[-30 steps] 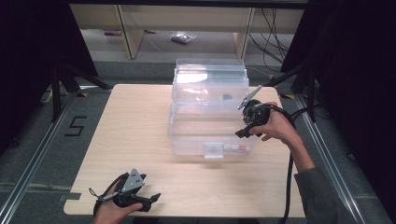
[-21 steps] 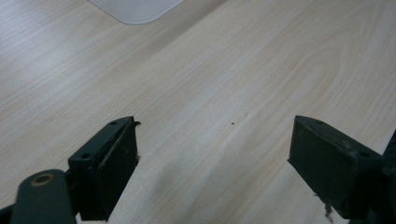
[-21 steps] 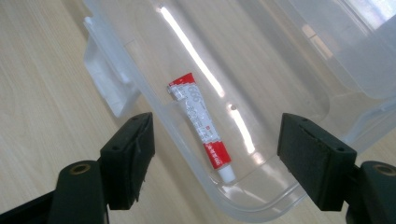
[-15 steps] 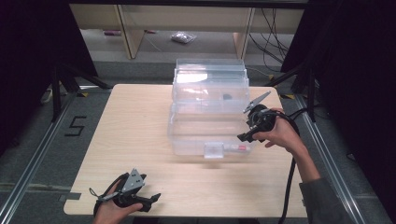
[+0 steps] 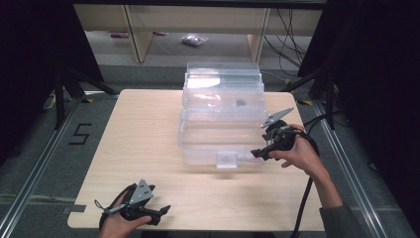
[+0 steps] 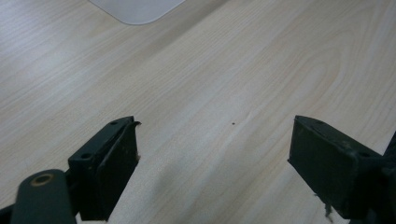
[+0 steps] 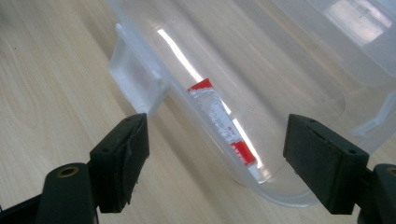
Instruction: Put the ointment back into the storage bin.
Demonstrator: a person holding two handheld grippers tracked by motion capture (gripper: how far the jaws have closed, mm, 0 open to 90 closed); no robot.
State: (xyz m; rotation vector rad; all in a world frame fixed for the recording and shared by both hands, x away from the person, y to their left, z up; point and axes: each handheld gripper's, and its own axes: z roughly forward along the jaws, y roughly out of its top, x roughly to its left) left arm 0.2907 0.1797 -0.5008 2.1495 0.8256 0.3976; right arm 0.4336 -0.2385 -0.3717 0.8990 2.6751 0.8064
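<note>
A clear plastic lidded box (image 5: 223, 119) stands on the wooden table (image 5: 138, 129), its front latch (image 5: 227, 159) facing me. My right gripper (image 5: 257, 152) sits at the box's near right corner, pointing left along its front wall. Its jaws have just been opening and stand open. In the right gripper view the right gripper (image 7: 217, 168) frames the box's rounded lower edge (image 7: 280, 196) and a red-and-white label (image 7: 224, 123); the pads are off the plastic. My left gripper (image 5: 161, 213) rests open near the table's front left. The left gripper (image 6: 215, 163) holds nothing.
A small dark item (image 5: 241, 103) lies inside the box. Behind the table stand pale shelves, with a small bag (image 5: 194, 39) on the floor. A taped "5" (image 5: 81, 134) marks the floor at left. Dark stands and cables flank the right side.
My right hand has slid along the box's right side toward its near corner, and its jaws look wider. The left hand and the box have stayed put.
</note>
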